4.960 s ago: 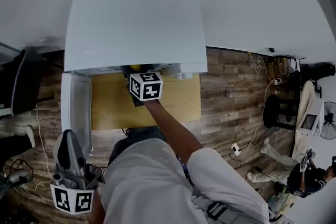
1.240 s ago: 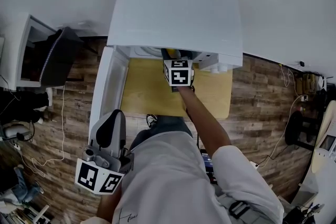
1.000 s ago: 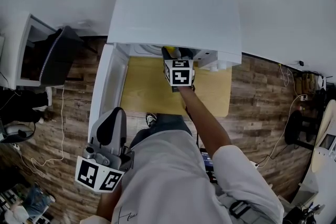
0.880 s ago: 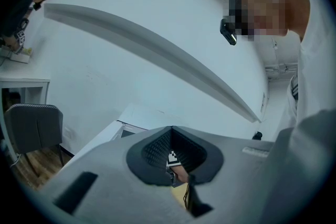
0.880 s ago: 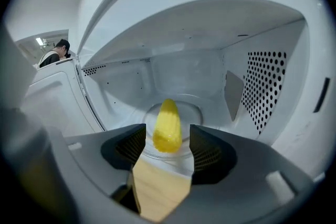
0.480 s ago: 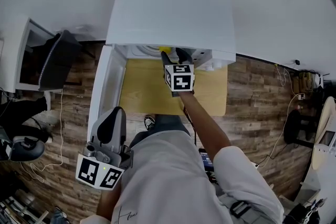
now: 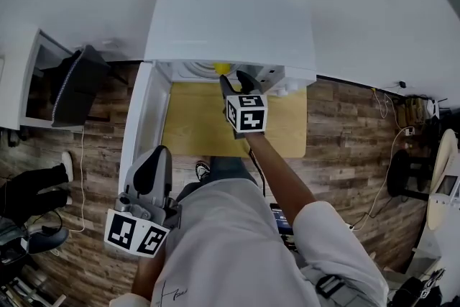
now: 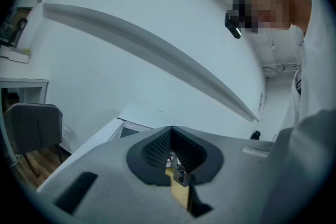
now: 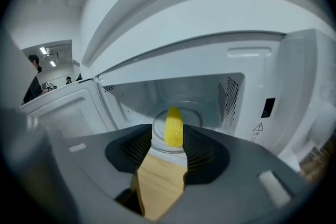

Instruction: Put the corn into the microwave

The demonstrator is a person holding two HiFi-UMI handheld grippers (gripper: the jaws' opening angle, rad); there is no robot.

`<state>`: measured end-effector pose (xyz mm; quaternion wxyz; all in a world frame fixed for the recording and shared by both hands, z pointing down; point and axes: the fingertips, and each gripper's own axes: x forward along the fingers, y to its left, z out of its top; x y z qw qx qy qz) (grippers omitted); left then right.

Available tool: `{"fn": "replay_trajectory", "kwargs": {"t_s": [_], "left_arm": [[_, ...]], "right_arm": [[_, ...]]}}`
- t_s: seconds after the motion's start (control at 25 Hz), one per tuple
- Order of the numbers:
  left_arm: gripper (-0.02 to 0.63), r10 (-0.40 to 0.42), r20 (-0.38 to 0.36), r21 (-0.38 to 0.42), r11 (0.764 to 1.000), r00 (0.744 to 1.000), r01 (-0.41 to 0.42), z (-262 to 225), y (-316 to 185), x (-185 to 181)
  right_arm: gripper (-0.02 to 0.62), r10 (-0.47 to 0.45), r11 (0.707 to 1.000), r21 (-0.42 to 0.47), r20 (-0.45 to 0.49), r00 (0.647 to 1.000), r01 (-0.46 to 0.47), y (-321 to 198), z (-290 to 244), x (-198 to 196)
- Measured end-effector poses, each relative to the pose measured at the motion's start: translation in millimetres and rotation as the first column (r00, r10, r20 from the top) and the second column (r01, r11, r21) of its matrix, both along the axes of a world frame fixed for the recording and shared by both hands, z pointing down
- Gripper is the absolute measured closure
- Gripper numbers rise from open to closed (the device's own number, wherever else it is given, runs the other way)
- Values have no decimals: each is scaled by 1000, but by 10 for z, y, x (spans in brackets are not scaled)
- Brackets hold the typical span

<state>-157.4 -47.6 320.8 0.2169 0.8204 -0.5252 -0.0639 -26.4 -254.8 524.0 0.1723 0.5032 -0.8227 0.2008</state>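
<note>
**Corn** (image 9: 174, 126) (image 7: 222, 68): one yellow cob. It lies on the glass turntable (image 9: 198, 113) inside the microwave (image 7: 230, 25), near the front of the cavity, and nothing grips it.

**Corn relative to right gripper:** the cob sits just beyond the tips, in line with the gap between the jaws. The pads do not touch it.

**Right gripper** (image 9: 167, 150) (image 7: 236, 79): released. The jaws stand apart and have just been closing, with nothing pressed between them. Only the wooden tabletop (image 9: 157, 186) shows through the nearer part of the gap. The gripper hangs before the microwave's mouth and points into it, tilted somewhat downward.

**Right arm:** stretched forward from the shoulder with the forearm bare. It runs over the tabletop (image 7: 194, 133) to the gripper's marker cube.

**Microwave:** white, standing at the back of the tabletop against a white wall. Its door (image 7: 140, 126) (image 9: 68, 107) is swung fully open to the left. The control panel and a perforated inner wall are on the right.

**Left gripper** (image 8: 172, 136) (image 7: 153, 167): clenched, tips together, holding nothing. It is held low at the person's left side, about level, beside the outer edge of the open door and well apart from the corn.

**Surroundings:** wood-plank floor.
</note>
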Motion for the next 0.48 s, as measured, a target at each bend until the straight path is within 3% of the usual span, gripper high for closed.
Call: {"fn": "replay_trajectory", "kwargs": {"t_s": [0.48], "left_arm": [[617, 26, -1, 3, 1000, 1000, -26, 42, 125, 48]], "right_arm": [[438, 5, 1000, 15, 43, 999, -6, 320, -284, 112]]}}
